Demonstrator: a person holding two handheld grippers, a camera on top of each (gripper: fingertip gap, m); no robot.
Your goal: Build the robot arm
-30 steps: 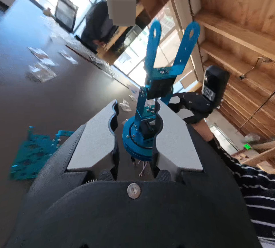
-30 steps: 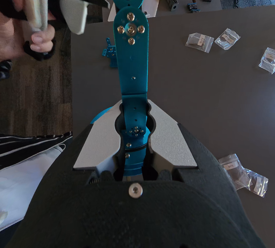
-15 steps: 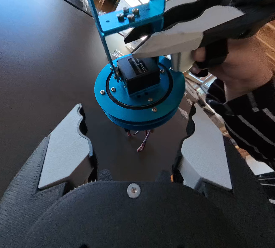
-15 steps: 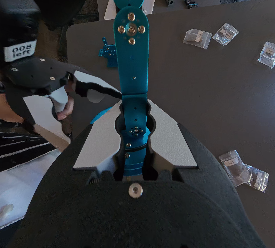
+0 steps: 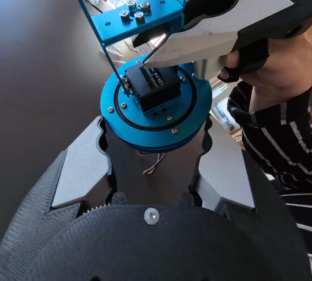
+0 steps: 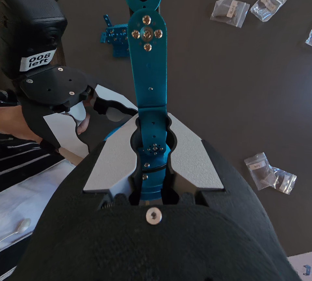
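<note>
The blue round base (image 5: 156, 121) with a black servo (image 5: 155, 87) and upright blue bracket (image 6: 148, 63) sits mid-frame above the dark desk (image 5: 42, 70). The right tool (image 6: 153, 146) is clenched on the bracket. The left tool (image 5: 154, 139), spread wide, flanks the base. Small plastic bags (image 6: 229, 11) lie at two o'clock.

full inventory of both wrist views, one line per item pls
round base: 1, blue, between the open left fingers
servo: 1, black, on the base
U-bracket: 1, blue, upright above the servo, gripped low
wires: a few, red and white, under the base
bracket plates: small pile, blue, on the table
clear bags: at least five, on the table
table: 1, dark grey
striped sleeve: 1, black-white
left tool: 1, open
right tool: 1, shut on U-bracket
</note>
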